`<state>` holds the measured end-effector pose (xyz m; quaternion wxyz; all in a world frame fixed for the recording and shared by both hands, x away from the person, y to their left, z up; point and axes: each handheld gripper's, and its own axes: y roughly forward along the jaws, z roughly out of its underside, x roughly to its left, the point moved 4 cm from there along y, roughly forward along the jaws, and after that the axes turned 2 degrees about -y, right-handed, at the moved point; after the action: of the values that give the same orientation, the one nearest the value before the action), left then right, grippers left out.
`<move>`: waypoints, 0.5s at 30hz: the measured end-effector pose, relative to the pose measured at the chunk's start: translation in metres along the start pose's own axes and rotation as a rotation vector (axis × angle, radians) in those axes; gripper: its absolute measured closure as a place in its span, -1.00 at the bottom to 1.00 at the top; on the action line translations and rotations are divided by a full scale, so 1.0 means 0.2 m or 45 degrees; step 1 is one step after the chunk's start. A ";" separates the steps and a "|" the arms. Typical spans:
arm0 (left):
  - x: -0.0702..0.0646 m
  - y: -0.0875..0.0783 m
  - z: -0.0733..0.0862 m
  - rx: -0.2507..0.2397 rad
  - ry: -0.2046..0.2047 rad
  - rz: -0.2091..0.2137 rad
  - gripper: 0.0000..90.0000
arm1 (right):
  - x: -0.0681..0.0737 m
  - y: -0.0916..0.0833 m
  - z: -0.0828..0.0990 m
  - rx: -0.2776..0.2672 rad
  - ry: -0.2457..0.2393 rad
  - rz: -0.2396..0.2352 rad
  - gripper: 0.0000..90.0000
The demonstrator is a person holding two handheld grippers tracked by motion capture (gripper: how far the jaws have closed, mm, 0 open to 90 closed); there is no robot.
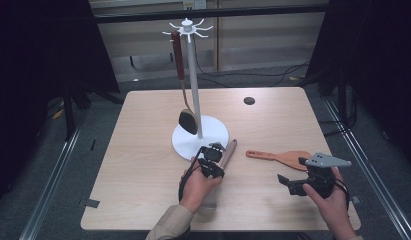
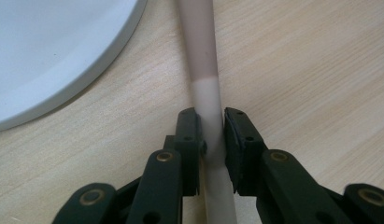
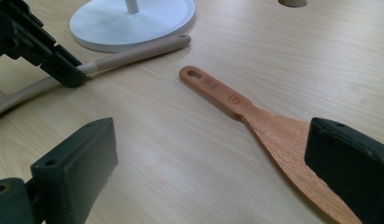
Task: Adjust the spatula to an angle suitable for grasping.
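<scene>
**A:** So where's this at? Looks like the hanging job is partway through. One brown-handled ladle (image 1: 182, 75) already hangs off the white rack (image 1: 193, 80), on its 9 o'clock side.

**B:** Yeah, and the beige utensil (image 2: 206, 93) is next, I'd say. It lies flat on the table (image 1: 143, 165), handle tip touching or just beside the rack's round base at about its 4 o'clock. The left claw (image 2: 212, 133) has its pads pressed on both sides of the handle, right below where the colour turns darker. So it's clamped on, but nothing is lifted yet.

**A:** And the other hand?

**B:** Right claw (image 1: 288, 182) hovers wide open, gripping nothing. The wooden spatula (image 3: 255, 116) lies just ahead of it, at 3 o'clock from the rack base, blade toward the claw, handle hole pointing away.

**A:** So the next move is lifting the beige one?

**B:** My guess, yes. It needs a straight lift, then a tilt to upright so the hole at the handle's end can reach a free hook up top. The grip sits mid-handle, so the thing could swing or slip in the pads. It also has to steer clear of the hanging ladle.
</scene>
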<state>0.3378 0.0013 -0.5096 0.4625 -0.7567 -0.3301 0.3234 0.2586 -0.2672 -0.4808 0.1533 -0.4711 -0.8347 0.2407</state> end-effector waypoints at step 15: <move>0.01 -0.03 -0.01 -0.052 0.002 0.025 0.75 | 0.00 0.00 0.00 0.000 0.004 -0.001 -0.96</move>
<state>0.3386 0.0044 -0.5041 0.4441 -0.7693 -0.3289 0.3205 0.2587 -0.2679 -0.4810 0.1545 -0.4712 -0.8346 0.2398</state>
